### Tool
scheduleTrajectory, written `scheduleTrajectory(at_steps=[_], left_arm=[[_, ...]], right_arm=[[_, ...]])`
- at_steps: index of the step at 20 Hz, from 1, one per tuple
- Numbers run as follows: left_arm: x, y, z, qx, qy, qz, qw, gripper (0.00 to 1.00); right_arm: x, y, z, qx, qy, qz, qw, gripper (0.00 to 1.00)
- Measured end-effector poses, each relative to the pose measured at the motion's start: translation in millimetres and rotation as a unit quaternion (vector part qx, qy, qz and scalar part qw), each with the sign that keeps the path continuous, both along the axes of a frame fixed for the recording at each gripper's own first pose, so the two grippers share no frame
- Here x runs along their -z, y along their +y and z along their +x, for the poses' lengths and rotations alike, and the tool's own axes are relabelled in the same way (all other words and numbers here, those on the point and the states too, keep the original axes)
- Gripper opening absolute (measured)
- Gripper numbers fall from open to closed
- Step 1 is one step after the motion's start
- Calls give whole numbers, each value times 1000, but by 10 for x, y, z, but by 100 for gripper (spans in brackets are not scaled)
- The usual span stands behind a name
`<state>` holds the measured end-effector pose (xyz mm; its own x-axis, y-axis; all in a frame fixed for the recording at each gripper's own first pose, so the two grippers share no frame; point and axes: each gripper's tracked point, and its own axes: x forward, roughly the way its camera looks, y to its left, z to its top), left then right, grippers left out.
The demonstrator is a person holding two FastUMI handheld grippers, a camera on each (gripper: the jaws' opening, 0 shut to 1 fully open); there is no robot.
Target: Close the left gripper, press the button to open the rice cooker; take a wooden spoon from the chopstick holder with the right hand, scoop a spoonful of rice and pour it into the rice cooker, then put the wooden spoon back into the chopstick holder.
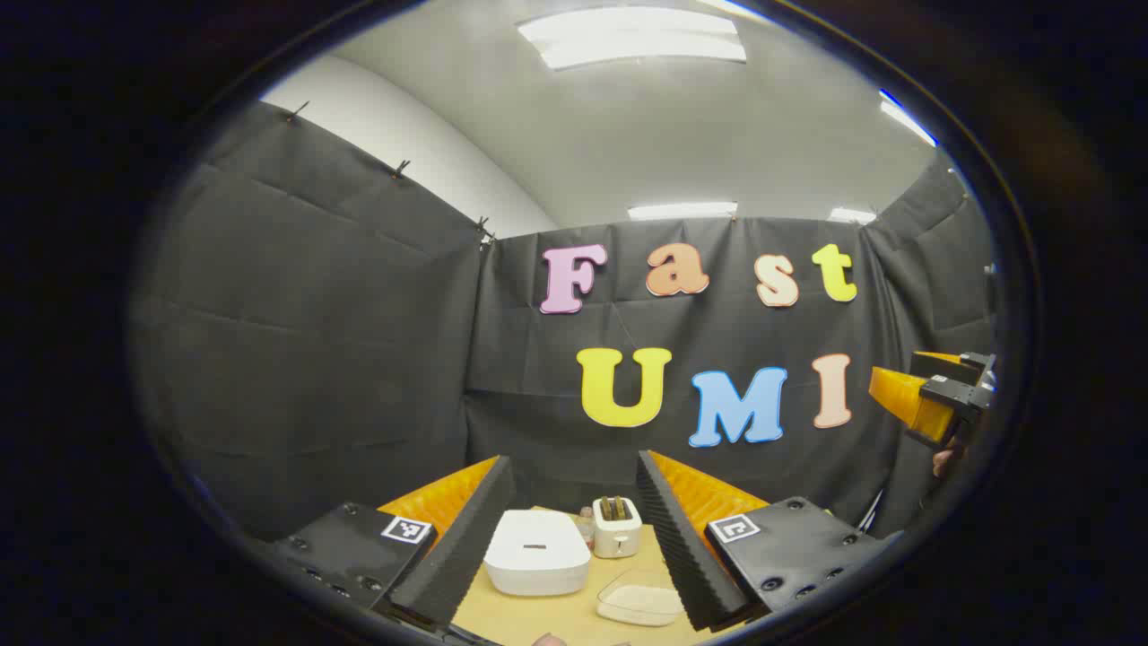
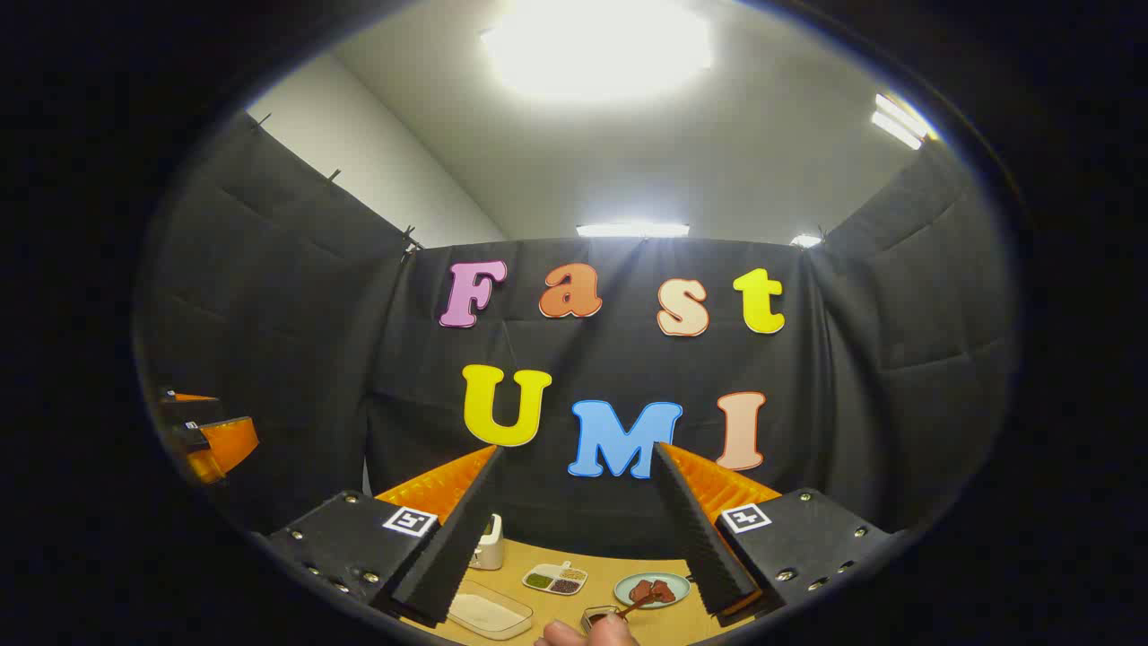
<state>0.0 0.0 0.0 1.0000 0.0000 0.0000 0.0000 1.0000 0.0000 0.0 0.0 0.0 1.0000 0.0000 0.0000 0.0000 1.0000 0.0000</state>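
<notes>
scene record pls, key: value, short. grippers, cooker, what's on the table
left gripper: jaws open, holding nothing, raised above the table
right gripper: jaws open, holding nothing
white rounded rice cooker: lid closed, on the wooden table
clear plastic container of rice: right of the cooker
white toaster-like holder: behind the cooker
divided dish of grains: centre of table
round green plate with brown pieces: right of the dish
task progress: button not yet pressed

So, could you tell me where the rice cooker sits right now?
In the left gripper view, the rice cooker sits on the table, left of the toaster.
</notes>
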Motion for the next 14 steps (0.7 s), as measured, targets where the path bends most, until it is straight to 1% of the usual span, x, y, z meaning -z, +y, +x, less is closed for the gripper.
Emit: scheduleTrajectory(at_steps=[8,14], left_arm=[[-12,-70,70,-1,-2,1,1000,93],[36,-124,142,-4,1,-1,1000,93]], right_arm=[[-15,-64,71,-1,-5,8,1000,99],[56,-166,103,0,1,8,1000,99]])
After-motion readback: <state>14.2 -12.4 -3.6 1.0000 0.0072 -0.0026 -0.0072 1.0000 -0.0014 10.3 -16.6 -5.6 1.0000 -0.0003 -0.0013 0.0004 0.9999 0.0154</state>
